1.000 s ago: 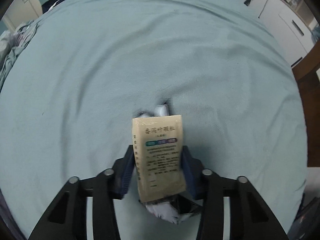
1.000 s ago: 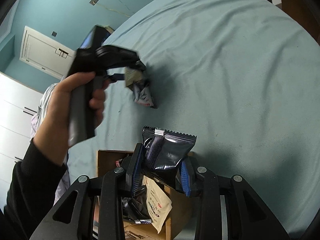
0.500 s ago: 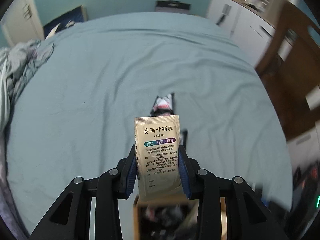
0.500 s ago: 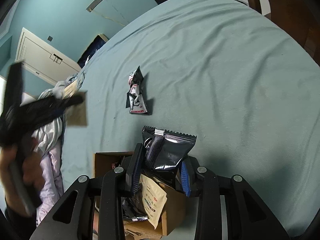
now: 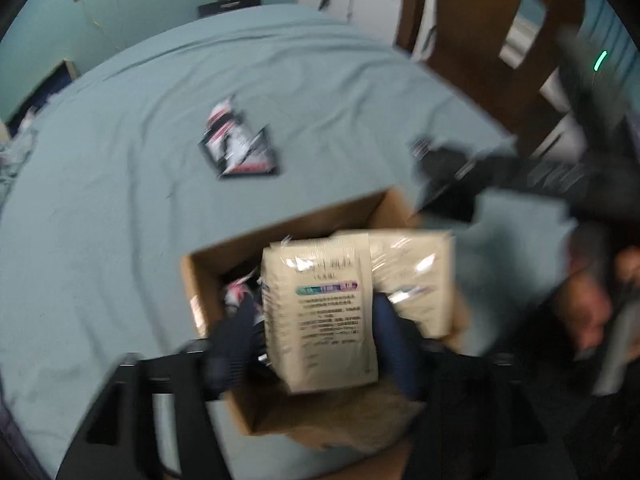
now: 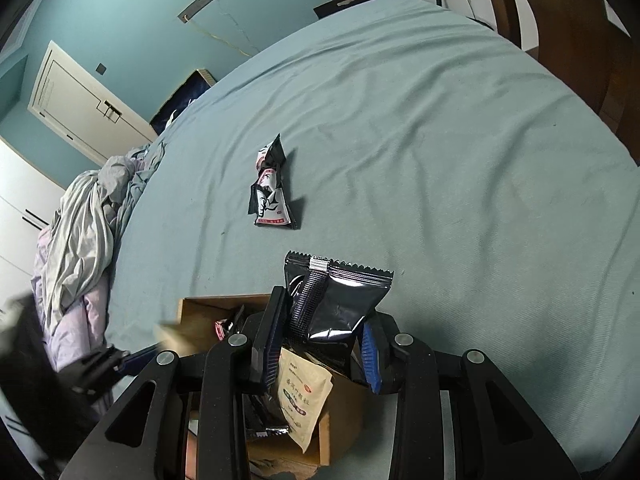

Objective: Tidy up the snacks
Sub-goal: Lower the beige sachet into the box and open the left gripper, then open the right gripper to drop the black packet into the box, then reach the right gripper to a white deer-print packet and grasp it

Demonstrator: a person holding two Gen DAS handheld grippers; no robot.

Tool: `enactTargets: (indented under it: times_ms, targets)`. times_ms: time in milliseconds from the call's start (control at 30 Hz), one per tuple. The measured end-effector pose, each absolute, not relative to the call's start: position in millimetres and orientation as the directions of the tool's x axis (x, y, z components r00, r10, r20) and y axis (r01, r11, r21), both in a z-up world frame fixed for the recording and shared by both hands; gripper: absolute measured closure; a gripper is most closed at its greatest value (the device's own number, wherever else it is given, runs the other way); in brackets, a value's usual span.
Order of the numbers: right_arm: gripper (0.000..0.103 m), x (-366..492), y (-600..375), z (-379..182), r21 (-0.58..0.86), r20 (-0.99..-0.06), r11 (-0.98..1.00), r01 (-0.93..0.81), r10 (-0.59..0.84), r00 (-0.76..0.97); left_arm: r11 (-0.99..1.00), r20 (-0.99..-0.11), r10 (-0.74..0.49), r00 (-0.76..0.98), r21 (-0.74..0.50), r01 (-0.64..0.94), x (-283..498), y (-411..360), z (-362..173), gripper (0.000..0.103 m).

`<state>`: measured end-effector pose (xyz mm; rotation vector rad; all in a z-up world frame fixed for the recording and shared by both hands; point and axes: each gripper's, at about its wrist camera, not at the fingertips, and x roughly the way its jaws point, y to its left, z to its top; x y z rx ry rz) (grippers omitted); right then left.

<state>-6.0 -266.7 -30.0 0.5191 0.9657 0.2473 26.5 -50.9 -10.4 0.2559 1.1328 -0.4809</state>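
One open brown cardboard box [image 6: 192, 320] sits on the teal bedsheet [image 6: 440, 140], with two black-and-white snack packets [image 6: 270, 196] lying loose a bit beyond it. The left gripper [image 5: 316, 320] is clamped on one beige paper sachet [image 5: 324, 312], right over the box. The right gripper [image 6: 320, 344] is pinching one glossy black foil snack bag [image 6: 336, 304] above the box too; a second beige sachet [image 6: 304, 396] pokes out of the box below

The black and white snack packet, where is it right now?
The black and white snack packet lies alone on the teal bedsheet, beyond the cardboard box. In the right wrist view it sits left of centre; nothing touches it.
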Motion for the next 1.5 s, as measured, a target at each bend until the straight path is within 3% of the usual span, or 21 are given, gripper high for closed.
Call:
enactTargets:
  times_ms: [67, 167, 267, 400, 600, 667, 733, 833, 1033, 1500]
  targets:
    - [0.071, -8, -264, -28, 0.521, -0.709, 0.854, 0.014, 0.423, 0.565, 0.877, -0.917, -0.166, 0.363, 0.032, 0.48, 28, -50, -16, 0.03]
    - [0.071, -10, -258, -23, 0.509, -0.692, 0.861, -0.027, 0.427, 0.582, 0.901, -0.891, -0.172, 0.42, 0.03, 0.433, 32, -39, -2, 0.015]
    - [0.071, -11, -247, -22, 0.464, -0.694, 0.884, -0.067, 0.409, 0.592, 0.94, -0.848, -0.147, 0.51, 0.041, 0.339, 39, -20, 9, 0.007]
    - [0.071, -12, -226, -23, 0.443, -0.704, 0.882, -0.158, 0.452, 0.549, 0.963, -0.84, -0.07, 0.538, 0.084, 0.256, 46, -6, 8, 0.007]
    - [0.07, -8, -189, -45, 0.485, -0.774, 0.836, -0.256, 0.547, 0.319, 0.982, -0.857, -0.062, 0.511, 0.039, 0.185, 53, 13, 6, 0.007]
    - [0.061, -9, -186, -43, 0.45, -0.782, 0.855, -0.259, 0.517, 0.347, 0.983, -0.863, -0.06, 0.501, 0.036, 0.18, 55, 13, 4, 0.007]
    - [0.041, -11, -193, -35, 0.446, -0.756, 0.862, -0.24, 0.507, 0.414, 0.983, -0.873, -0.06, 0.485, 0.031, 0.179, 56, 12, 0, 0.007]
    - [0.033, -15, -205, -25, 0.465, -0.711, 0.861, -0.206, 0.502, 0.492, 0.984, -0.877, -0.06, 0.477, 0.03, 0.178, 54, 11, -1, 0.007]
    - [0.032, -25, -222, -23, 0.473, -0.691, 0.874, -0.111, 0.447, 0.568, 0.981, -0.855, -0.037, 0.518, 0.067, 0.181, 47, 7, 7, 0.007]
    - [0.032, 32, -241, -20, 0.485, -0.707, 0.871, -0.078, 0.444, 0.55, 0.986, -0.852, -0.022, 0.523, 0.068, 0.152, 54, 7, 9, 0.007]
